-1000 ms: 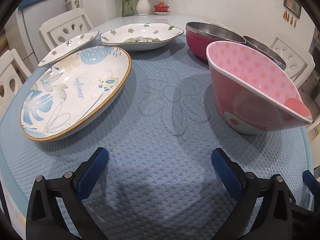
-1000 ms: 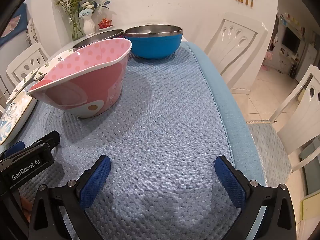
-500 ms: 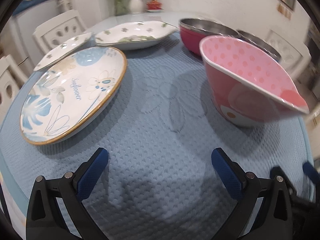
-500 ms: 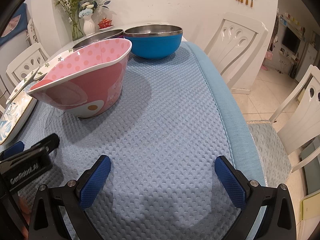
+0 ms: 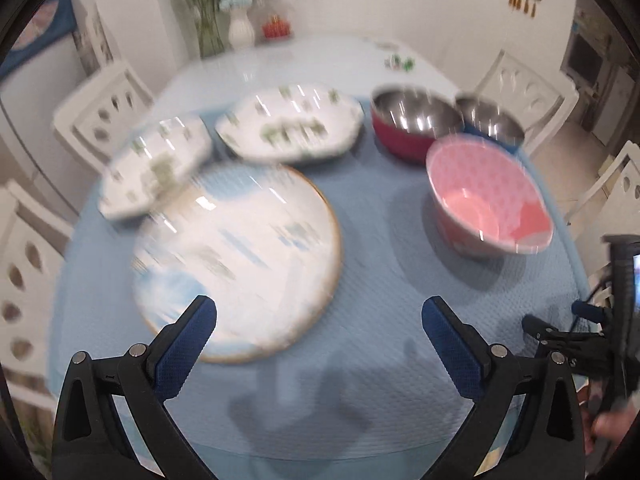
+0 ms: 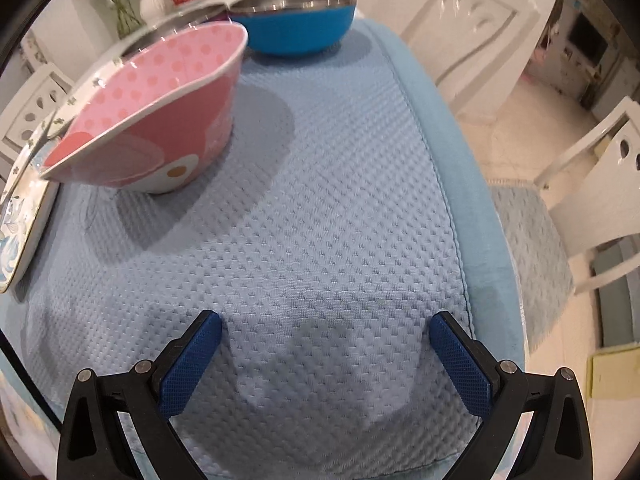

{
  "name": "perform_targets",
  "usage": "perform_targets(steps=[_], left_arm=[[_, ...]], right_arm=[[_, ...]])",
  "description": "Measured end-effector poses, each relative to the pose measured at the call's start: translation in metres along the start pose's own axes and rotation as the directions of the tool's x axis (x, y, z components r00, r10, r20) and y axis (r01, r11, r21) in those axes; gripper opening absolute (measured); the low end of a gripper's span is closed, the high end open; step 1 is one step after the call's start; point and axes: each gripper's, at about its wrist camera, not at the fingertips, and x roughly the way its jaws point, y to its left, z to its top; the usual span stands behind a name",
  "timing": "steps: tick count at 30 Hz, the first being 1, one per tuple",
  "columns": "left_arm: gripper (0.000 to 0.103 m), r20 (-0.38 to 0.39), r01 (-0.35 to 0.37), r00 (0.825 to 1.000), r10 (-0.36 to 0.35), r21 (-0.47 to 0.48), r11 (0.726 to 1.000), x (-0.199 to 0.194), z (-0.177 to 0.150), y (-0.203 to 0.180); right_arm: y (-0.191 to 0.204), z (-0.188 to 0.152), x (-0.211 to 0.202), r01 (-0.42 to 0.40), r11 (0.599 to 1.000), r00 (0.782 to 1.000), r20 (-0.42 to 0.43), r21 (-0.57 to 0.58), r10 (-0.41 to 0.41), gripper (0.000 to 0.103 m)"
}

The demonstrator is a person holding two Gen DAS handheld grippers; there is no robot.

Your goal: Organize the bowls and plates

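In the blurred left wrist view, a large blue-flowered plate (image 5: 240, 256) with a gold rim lies front left on the blue mat. Two white green-patterned dishes (image 5: 154, 168) (image 5: 290, 128) lie behind it. A pink dotted bowl (image 5: 490, 204) stands at the right, with a red steel-lined bowl (image 5: 414, 124) and a blue one (image 5: 490, 124) behind. My left gripper (image 5: 319, 322) is open and empty, high above the mat's front. My right gripper (image 6: 325, 338) is open and empty above the mat, the pink bowl (image 6: 148, 116) and blue bowl (image 6: 294, 20) ahead to its left.
White chairs (image 5: 102, 112) (image 6: 472, 36) stand around the table. A vase of flowers (image 5: 240, 28) and a small red pot (image 5: 276, 28) stand at the far end. The mat's right edge (image 6: 448, 168) runs along the table edge. The right gripper's body (image 5: 584, 336) shows at the right.
My left gripper has risen and pulled back, so the plates and bowls now look smaller and lie lower in view. My right gripper has lifted and tilted slightly. Both stay open.
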Motion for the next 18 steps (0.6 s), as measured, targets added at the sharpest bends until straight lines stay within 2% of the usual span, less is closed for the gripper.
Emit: perform_targets(steps=[2,4,5,7,10,13,15,18], left_arm=[[0.102,0.051,-0.011,0.999,0.01,0.017,1.0,-0.021,0.018,0.026],[0.102,0.102,-0.023,0.995,0.02,0.026,0.999,-0.042,0.03,0.049],[0.102,0.125,-0.035,0.992,0.031,0.029,0.999,-0.05,0.036,0.059],[0.102,0.175,-0.05,0.984,0.044,0.03,0.998,-0.073,0.041,0.078],[0.102,0.229,-0.053,0.972,0.053,-0.007,0.999,-0.103,0.046,0.104],[0.102,0.278,-0.033,0.959,0.05,-0.064,0.997,-0.126,0.042,0.124],[0.103,0.307,-0.011,0.951,0.042,-0.101,0.995,-0.135,0.035,0.131],[0.103,0.309,0.021,0.951,0.026,-0.148,0.989,-0.14,0.021,0.136]], right_arm=[[0.0,0.004,-0.002,0.016,0.999,0.998,-0.066,0.039,-0.013,0.103],[0.003,0.001,-0.011,0.042,0.997,0.996,-0.081,0.059,-0.037,0.1],[0.006,-0.001,-0.023,0.059,0.996,0.997,-0.062,0.07,-0.055,0.099],[0.016,-0.004,-0.06,0.06,0.995,0.997,0.043,0.078,-0.064,0.098],[0.043,0.0,-0.119,0.039,0.999,0.981,0.189,0.026,-0.043,0.098],[0.088,0.01,-0.18,0.036,0.999,0.947,0.322,-0.022,-0.027,0.098],[0.111,0.01,-0.212,0.013,0.999,0.921,0.388,-0.035,0.002,0.102],[0.149,0.004,-0.241,-0.027,0.998,0.899,0.436,-0.05,0.046,0.102]])
